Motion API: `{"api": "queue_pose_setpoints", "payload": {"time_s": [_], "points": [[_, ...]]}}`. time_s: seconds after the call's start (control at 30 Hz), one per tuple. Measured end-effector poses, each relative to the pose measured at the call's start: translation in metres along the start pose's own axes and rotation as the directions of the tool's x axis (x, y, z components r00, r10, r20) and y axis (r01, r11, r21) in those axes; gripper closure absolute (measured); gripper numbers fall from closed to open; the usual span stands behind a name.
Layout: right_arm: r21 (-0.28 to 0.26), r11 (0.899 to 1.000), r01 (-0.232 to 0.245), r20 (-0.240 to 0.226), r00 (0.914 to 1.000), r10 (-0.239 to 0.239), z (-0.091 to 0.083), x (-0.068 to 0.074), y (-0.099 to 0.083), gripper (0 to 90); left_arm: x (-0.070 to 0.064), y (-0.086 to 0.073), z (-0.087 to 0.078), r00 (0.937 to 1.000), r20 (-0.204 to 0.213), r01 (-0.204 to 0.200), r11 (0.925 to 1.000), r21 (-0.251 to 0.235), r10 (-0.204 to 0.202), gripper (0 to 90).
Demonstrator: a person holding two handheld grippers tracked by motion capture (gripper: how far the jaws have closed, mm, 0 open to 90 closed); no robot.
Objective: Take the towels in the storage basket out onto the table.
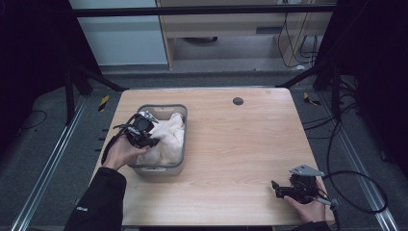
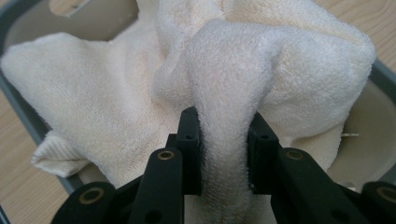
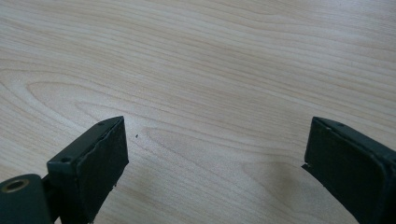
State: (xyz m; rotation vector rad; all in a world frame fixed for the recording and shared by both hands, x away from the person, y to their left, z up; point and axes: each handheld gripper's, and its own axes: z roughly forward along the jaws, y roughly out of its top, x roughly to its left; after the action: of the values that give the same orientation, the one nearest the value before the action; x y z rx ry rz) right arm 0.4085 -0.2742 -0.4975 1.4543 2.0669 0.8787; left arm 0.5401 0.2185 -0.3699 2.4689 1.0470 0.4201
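cream terry cloth is what i have between the jaws of my left hand-held gripper [image 2: 223,154]: they are clamped on a raised fold of the towel [image 2: 116,93], which lies bunched in the grey bin [image 1: 181,139] on the left part of the desk [image 1: 240,144]. my guess is that the step in hand is lifting the towel out of the bin, so i would keep the squeeze firm, since the pile is soft and a loose pinch could slip off the fold. i would raise it straight up rather than drag it sideways, because the cloth drapes against the bin wall and could tug the light bin along or tip it. my right hand-held gripper [image 1: 281,188] rests low over bare wood near the front right corner of the desk, well apart from the bin, with its jaws spread wide and nothing between them; it could come across to steady the bin's rim or take a second corner once the towel hangs free.
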Motion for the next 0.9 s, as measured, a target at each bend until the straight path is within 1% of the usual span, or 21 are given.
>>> {"api": "queue_pose_setpoints", "payload": {"time_s": [0.03, 0.1, 0.3, 0.33, 0.37, 0.4, 0.43, 0.5, 0.53, 0.57, 0.63, 0.67, 0.73, 0.77, 0.8, 0.87, 0.9], "points": [[0.000, 1.000, -0.001, 0.000, 1.0000, 0.001, 0.000, 0.000, 0.000, 6.1, 0.000, 0.000, 0.000, 1.0000, 0.000, 0.000, 1.0000, 0.000, 0.000, 71.3], [0.000, 1.000, 0.000, 0.000, 1.0000, 0.000, 0.000, 0.000, 0.000, 6.1, 0.001, 0.000, -0.007, 1.0000, 0.002, 0.008, 0.9997, -0.023, -0.008, 71.3], [0.000, 1.000, 0.000, 0.000, 1.0000, 0.000, 0.000, 0.000, 0.000, 6.1, 0.000, 0.003, -0.034, 0.9998, -0.010, 0.015, 0.9958, -0.090, -0.016, 72.2], [0.000, 1.000, 0.000, 0.000, 1.0000, 0.000, 0.000, 0.000, 0.000, 6.1, 0.000, 0.003, -0.034, 0.9998, -0.010, 0.015, 0.9958, -0.090, -0.016, 72.3], [-0.001, 1.000, 0.002, 0.001, 1.0000, -0.002, 0.000, 0.000, 0.000, 6.1, 0.000, 0.004, -0.041, 0.9997, -0.015, 0.019, 0.9940, -0.107, -0.021, 72.4], [0.000, 1.000, -0.001, 0.001, 1.0000, 0.001, 0.000, 0.000, 0.000, 6.1, 0.000, 0.004, -0.041, 0.9997, -0.015, 0.019, 0.9940, -0.107, -0.021, 72.5], [0.000, 1.000, 0.000, 0.001, 1.0000, 0.000, 0.000, 0.000, 0.000, 6.1, -0.001, 0.004, -0.047, 0.9995, -0.017, 0.024, 0.9918, -0.126, -0.026, 72.6], [0.000, 1.000, 0.000, 0.001, 1.0000, 0.000, 0.000, 0.000, 0.000, 6.1, -0.001, 0.004, -0.050, 0.9995, -0.018, 0.024, 0.9909, -0.132, -0.026, 72.7], [0.000, 1.000, 0.002, 0.001, 1.0000, -0.002, 0.000, 0.000, 0.000, 6.1, -0.001, 0.004, -0.056, 0.9994, -0.021, 0.026, 0.9884, -0.150, -0.029, 72.8], [0.000, 1.000, 0.002, 0.001, 1.0000, -0.002, 0.000, 0.000, 0.000, 6.1, -0.001, 0.004, -0.056, 0.9994, -0.021, 0.026, 0.9884, -0.150, -0.029, 72.8], [-0.001, 1.000, 0.001, 0.001, 1.0000, -0.001, 0.000, 0.000, 0.000, 6.1, -0.001, 0.004, -0.063, 0.9993, -0.025, 0.022, 0.9861, -0.165, -0.027, 72.9], [0.000, 1.000, 0.001, 0.002, 1.0000, -0.001, 0.000, 0.000, 0.000, 6.1, -0.001, 0.005, -0.065, 0.9991, -0.024, 0.030, 0.9836, -0.178, -0.035, 72.9], [0.000, 1.000, 0.000, 0.002, 1.0000, 0.000, 0.000, 0.000, 0.000, 6.1, 0.000, 0.005, -0.071, 0.9991, -0.024, 0.030, 0.9818, -0.187, -0.035, 73.0], [-0.001, 1.000, 0.000, 0.002, 1.0000, 0.000, 0.000, 0.000, 0.000, 6.1, 0.001, 0.006, -0.078, 0.9989, -0.029, 0.030, 0.9788, -0.203, -0.036, 73.0], [-0.001, 1.000, 0.000, 0.002, 1.0000, 0.000, 0.000, 0.000, 0.000, 6.1, 0.001, 0.006, -0.078, 0.9989, -0.029, 0.030, 0.9788, -0.203, -0.036, 73.1], [0.000, 1.000, -0.001, 0.003, 1.0000, 0.001, 0.000, 0.000, 0.000, 6.1, 0.001, 0.007, -0.085, 0.9986, -0.034, 0.032, 0.9746, -0.222, -0.041, 73.1], [0.000, 1.000, -0.001, 0.003, 1.0000, 0.001, 0.000, 0.000, 0.000, 6.1, 0.001, 0.007, -0.085, 0.9986, -0.034, 0.032, 0.9746, -0.222, -0.041, 73.2]]}}
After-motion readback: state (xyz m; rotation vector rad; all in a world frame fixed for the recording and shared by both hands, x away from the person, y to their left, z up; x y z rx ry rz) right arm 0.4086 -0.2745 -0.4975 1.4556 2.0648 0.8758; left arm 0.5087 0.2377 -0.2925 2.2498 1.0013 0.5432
